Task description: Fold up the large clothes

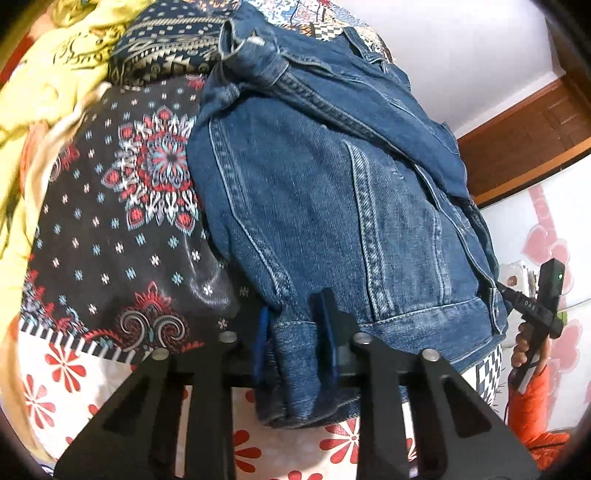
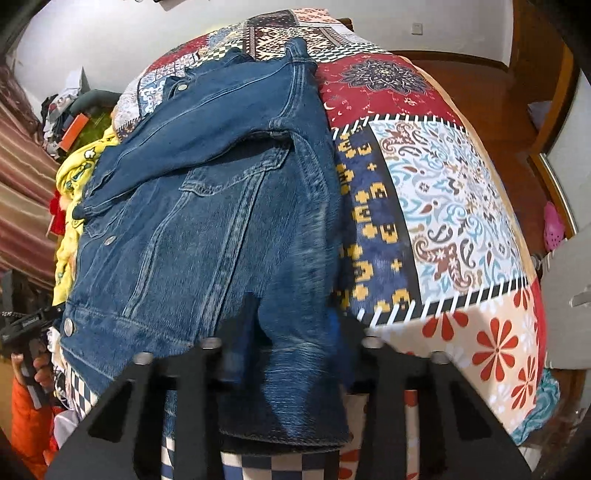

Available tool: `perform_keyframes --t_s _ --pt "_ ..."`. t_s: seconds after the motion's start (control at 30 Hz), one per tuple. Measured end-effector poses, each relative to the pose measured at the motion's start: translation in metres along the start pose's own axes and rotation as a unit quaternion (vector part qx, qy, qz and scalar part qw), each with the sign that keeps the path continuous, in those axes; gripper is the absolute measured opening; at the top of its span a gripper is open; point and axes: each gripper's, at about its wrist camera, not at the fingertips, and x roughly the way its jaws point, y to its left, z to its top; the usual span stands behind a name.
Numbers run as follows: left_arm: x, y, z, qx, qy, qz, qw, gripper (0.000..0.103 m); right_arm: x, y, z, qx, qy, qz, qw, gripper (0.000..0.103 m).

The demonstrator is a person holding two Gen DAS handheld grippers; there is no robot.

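Patchwork bedding [image 2: 443, 192] covers the whole work surface, with floral, paisley and checked panels seen in both wrist views. Nearest the left camera, the left gripper [image 1: 297, 339] is clenched on the jacket [image 1: 332, 206]: a folded hem corner is pinched between its blue-lined fingers [image 1: 261, 343], and the denim hangs down past them over the bed edge. Nearest the right camera, the right gripper [image 2: 295, 332] is likewise clamped on the hem at the other bottom corner, with bunched denim filling the gap between its dark fingers [image 2: 251, 314]. Each gripper is also caught at the margin of the other view, held in a hand [image 1: 522, 350] with an orange sleeve [image 1: 532, 417].

Farther out, the jacket is laid flat on the bedding, with a sleeve folded across the body and the collar at the far end. Beside it, a yellow garment [image 1: 55, 74] is heaped on the bedding. Beyond the bed, a white wall [image 2: 221, 22] and a wooden floor [image 2: 480, 85] are seen. No containers can be made out.
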Motion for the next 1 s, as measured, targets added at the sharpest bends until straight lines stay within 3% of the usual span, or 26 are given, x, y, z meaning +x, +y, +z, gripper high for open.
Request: perform_keyframes --t_s 0.3,0.4,0.57,0.77,0.87,1.0 --pt "-0.058 -0.033 0.046 0.044 -0.095 -0.013 0.9944 0.015 -0.034 0.011 0.024 -0.025 -0.045 0.015 0.999 0.014" --pt "-0.079 -0.044 0.074 0.061 -0.128 -0.024 0.9896 0.015 -0.048 0.024 0.051 -0.034 -0.068 0.037 0.996 0.014" --pt "-0.101 -0.053 0.135 0.077 -0.173 -0.034 0.9813 0.015 -0.064 0.049 0.104 -0.065 -0.119 0.038 0.990 0.014" --pt "-0.082 -0.041 0.225 0.043 -0.187 -0.024 0.9811 0.015 -0.062 0.063 0.182 -0.068 -0.165 0.033 0.983 0.014" --pt "-0.051 -0.021 0.271 0.002 -0.178 -0.022 0.9837 0.015 -0.037 0.061 0.216 -0.052 -0.162 0.026 0.985 0.014" --pt "-0.001 0.005 0.302 -0.028 -0.148 -0.001 0.9886 0.015 0.015 0.052 0.248 -0.038 -0.137 0.003 0.990 0.014"
